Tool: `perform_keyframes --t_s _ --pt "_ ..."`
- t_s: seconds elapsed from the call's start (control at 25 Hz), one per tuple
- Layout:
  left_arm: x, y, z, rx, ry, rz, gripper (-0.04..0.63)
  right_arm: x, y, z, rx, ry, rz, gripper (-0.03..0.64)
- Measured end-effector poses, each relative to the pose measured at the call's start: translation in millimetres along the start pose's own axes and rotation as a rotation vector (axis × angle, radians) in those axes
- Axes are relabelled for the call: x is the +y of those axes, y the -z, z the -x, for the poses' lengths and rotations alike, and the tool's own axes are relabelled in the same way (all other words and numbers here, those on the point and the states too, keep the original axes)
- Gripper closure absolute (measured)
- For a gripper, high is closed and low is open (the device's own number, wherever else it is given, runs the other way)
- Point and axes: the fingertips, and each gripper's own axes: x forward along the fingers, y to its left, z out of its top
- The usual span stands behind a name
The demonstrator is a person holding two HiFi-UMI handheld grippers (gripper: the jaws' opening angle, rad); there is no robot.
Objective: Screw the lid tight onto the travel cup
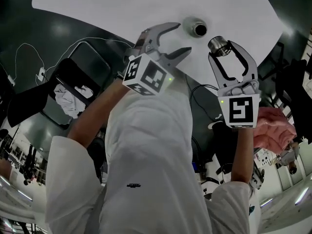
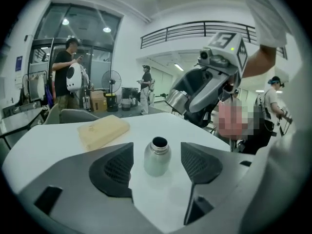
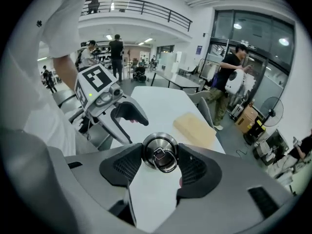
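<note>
The steel travel cup point(image 1: 195, 28) stands upright on the white table point(image 1: 107, 4), its mouth uncovered. My left gripper point(image 1: 184, 37) is open just short of it. In the left gripper view the cup point(image 2: 157, 156) shows between the spread pads, not touched by them. My right gripper point(image 1: 225, 45) hovers to the cup's right, shut on the steel lid point(image 1: 218, 44). The right gripper view shows the lid point(image 3: 161, 152), with its wire ring, clamped between the pads. The left gripper view also catches the lid point(image 2: 176, 100) in the right gripper point(image 2: 187, 101) above the table.
A tan block point(image 2: 103, 130) lies on the table beyond the cup, also visible as the block point(image 3: 195, 129) in the right gripper view. A dark chair point(image 1: 73, 82) with a white cloth stands left of me. Cables run over the floor. People stand in the background hall.
</note>
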Motion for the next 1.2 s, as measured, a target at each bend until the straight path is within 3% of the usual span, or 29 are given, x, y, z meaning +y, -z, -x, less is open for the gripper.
perform_keyframes --t_s 0.28,0.6,0.8,0.92,1.04,1.2 --pt "-6.2 19.4 -43.6 -0.009 0.072 -0.108 0.269 3.5 12.5 -30.4 0.119 -0.089 0.293 0.388" --pt "-7.9 11.7 -86.8 -0.084 0.083 -0.159 0.241 2.3 33.8 -43.5 0.221 -0.259 0.651 0.388" --pt "-2.2 21.3 -95.4 -0.133 0.146 -0.151 0.234 13.2 38.1 -66.0 0.253 -0.394 0.863 0.388" --pt "-7.4 19.4 -99.4 -0.178 0.211 -0.161 0.222 16.0 43.3 -73.4 0.282 -0.467 0.955 0.388" --pt "-9.0 23.5 -108.2 -0.171 0.234 -0.193 0.223 15.7 45.4 -78.1 0.304 -0.527 1.03 0.388" --pt "-11.4 28.0 -117.5 -0.172 0.277 -0.162 0.224 19.0 46.3 -82.7 0.312 -0.6 1.104 0.388"
